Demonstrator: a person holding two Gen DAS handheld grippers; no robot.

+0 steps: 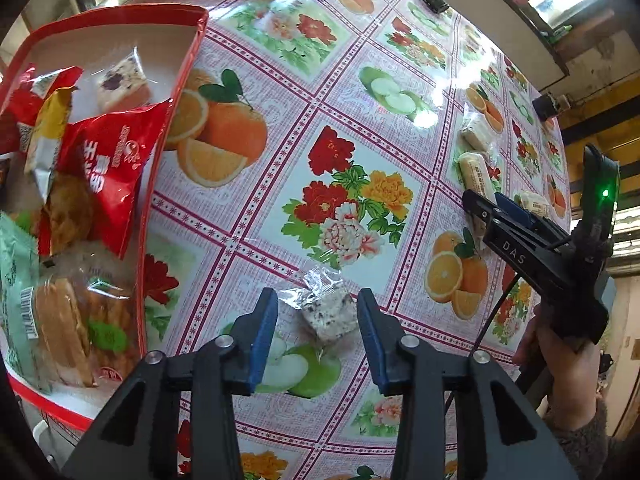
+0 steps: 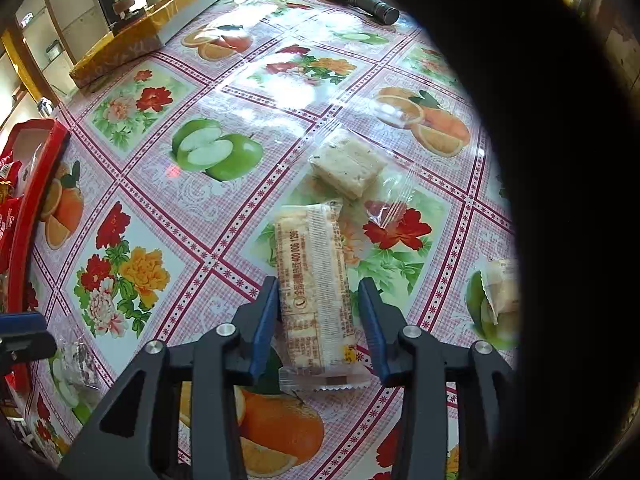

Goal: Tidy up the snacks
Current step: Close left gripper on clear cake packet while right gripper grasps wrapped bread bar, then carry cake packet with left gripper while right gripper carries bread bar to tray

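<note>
My left gripper (image 1: 317, 312) is open, its jaws on either side of a clear-wrapped white nougat square (image 1: 329, 316) lying on the tablecloth. My right gripper (image 2: 319, 300) is open around the near end of a long wrapped cracker bar (image 2: 314, 288). A second wrapped nougat block (image 2: 349, 165) lies just beyond the bar. Another wrapped snack (image 2: 498, 288) lies at the right. The red tray (image 1: 176, 92) at the left holds several snack packets, among them a red bag (image 1: 106, 168). The right gripper also shows in the left wrist view (image 1: 492, 208).
A black flashlight (image 2: 362, 0) lies at the table's far edge. A yellow flat box (image 2: 148, 28) sits at the far left. The flowered tablecloth (image 1: 344, 184) covers the table. A dark blur hides the right side of the right wrist view.
</note>
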